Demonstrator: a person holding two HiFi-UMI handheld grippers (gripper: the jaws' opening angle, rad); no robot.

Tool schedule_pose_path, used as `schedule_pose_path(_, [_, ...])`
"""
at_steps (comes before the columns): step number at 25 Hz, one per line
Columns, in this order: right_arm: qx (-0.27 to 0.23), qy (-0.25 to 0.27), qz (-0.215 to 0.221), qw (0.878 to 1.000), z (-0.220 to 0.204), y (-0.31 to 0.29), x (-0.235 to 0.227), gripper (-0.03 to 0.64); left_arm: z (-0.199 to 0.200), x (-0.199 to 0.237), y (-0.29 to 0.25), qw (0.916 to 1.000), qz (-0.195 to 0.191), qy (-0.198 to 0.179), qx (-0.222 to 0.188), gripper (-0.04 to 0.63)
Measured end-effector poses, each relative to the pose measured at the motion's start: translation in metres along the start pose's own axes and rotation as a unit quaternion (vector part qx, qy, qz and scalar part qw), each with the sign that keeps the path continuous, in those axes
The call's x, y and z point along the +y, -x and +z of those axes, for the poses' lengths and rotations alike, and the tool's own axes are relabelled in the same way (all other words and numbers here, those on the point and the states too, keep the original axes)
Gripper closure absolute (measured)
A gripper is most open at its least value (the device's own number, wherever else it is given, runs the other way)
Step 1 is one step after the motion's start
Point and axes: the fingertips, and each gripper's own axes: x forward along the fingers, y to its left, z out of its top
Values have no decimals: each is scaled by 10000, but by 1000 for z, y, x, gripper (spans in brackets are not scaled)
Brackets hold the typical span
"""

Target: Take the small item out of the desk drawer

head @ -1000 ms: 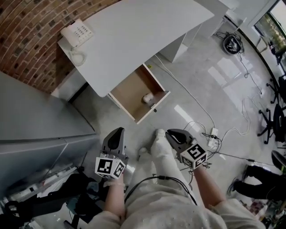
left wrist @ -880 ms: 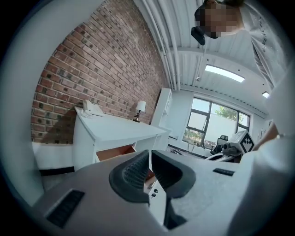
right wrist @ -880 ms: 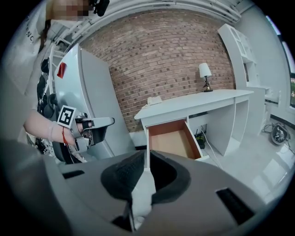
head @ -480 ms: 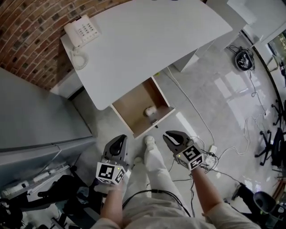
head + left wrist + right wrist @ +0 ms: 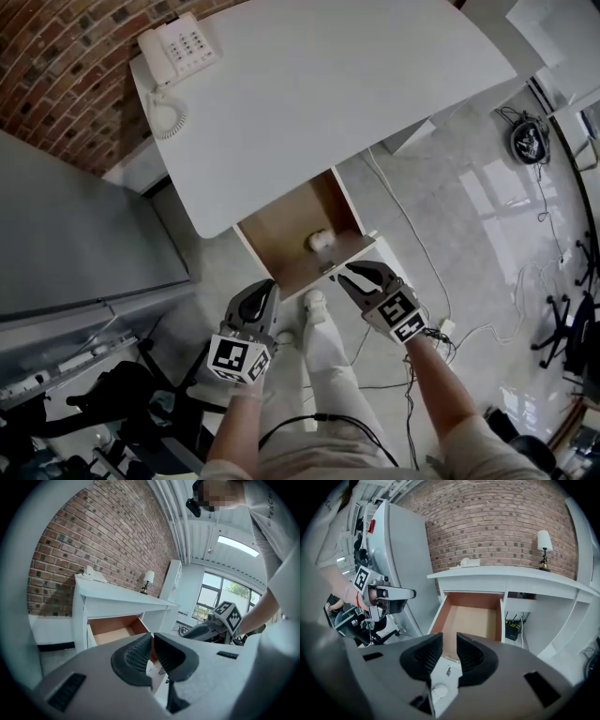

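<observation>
Surface: white desk (image 5: 319, 84) set against a red brick wall (image 5: 56, 84). The top is bare apart from a white telephone (image 5: 178, 52) with a coiled cord at the far left corner. The right gripper view also shows a small lamp (image 5: 543, 543) at the far right of the top.

A tall grey cabinet (image 5: 84, 244) stands to the left of the desk. The floor (image 5: 469, 216) is pale, glossy tile. White cables (image 5: 412, 234) trail across it to the right, and a dark round object (image 5: 528, 139) lies further right. The left gripper view shows a large window (image 5: 225, 595) on the far side of the room.

The drawer (image 5: 281, 230) under the desk's near edge is pulled open, showing a brown wood bottom. The small item (image 5: 321, 241), white and rounded, lies inside near the drawer front, toward its right side. Nothing is touching it.

Right gripper (image 5: 366, 277): just near the right end of the drawer front, pointing toward it. Its jaws are opening with nothing between them, and the drawer front shows through the gap.

Left gripper (image 5: 258, 302): held lower and to the left, well apart from the drawer. Its jaws are drawn together and it holds nothing.

The person's shoe (image 5: 314, 300) is on the floor between the two grippers.
</observation>
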Motion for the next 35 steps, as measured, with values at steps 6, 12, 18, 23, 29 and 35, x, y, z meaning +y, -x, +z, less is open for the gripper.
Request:
schedule_pose_path(6, [461, 549, 362, 9968, -5, -32, -11, 506, -12, 12, -14, 9999, 143, 43, 19, 574])
schedule_pose_path(12, [1053, 1373, 677, 9826, -20, -63, -24, 489, -25, 21, -27, 9994, 301, -16, 154, 574])
schedule_pose_path(18, [1718, 2084, 993, 9577, -44, -95, -36, 474, -37, 33, -36, 9989, 445, 90, 150, 574])
schedule_pose_path(23, [2316, 2638, 1291, 9274, -70, -117, -41, 451, -45, 41, -42, 9980, 588, 162, 154, 574])
schedule_pose_path(29, [2994, 3426, 1390, 8796, -98, -140, -51, 430, -48, 50, -54, 9967, 760, 263, 81, 574])
schedule_pose_path(35, [3327, 3851, 1281, 8512, -117, -162, -59, 411, -54, 54, -62, 9956, 855, 386, 35, 574])
